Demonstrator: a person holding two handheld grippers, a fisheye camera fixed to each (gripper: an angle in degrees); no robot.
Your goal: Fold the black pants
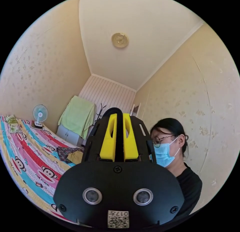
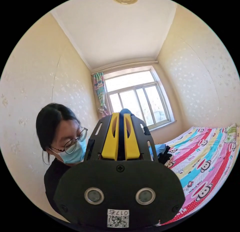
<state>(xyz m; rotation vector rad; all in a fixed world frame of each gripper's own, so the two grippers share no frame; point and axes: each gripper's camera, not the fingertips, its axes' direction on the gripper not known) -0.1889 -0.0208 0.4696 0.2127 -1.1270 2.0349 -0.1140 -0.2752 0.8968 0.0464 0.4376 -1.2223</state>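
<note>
Closest to the camera in the left gripper view is the left gripper: a rounded matte black plastic body with 2 round lens-like discs, and 2 long yellow jaws pressed nearly together around a narrow dark strip. Whether that strip is cloth cannot be told. The right gripper in the right gripper view has the same build, its 2 yellow jaws likewise drawn close on a thin dark strip with a blue tip above.

Both point upward toward a smooth white ceiling with 1 round gold-toned ceiling light. 1 person in a black top stands just beside the grippers.

Below lies 1 bed under a striped, cartoon-printed sheet. On it, by a blue item, is 1 small dark crumpled heap, possibly the black pants; that is uncertain. 1 small fan, 1 green cloth draped over a cabinet, and 1 window are also visible.
</note>
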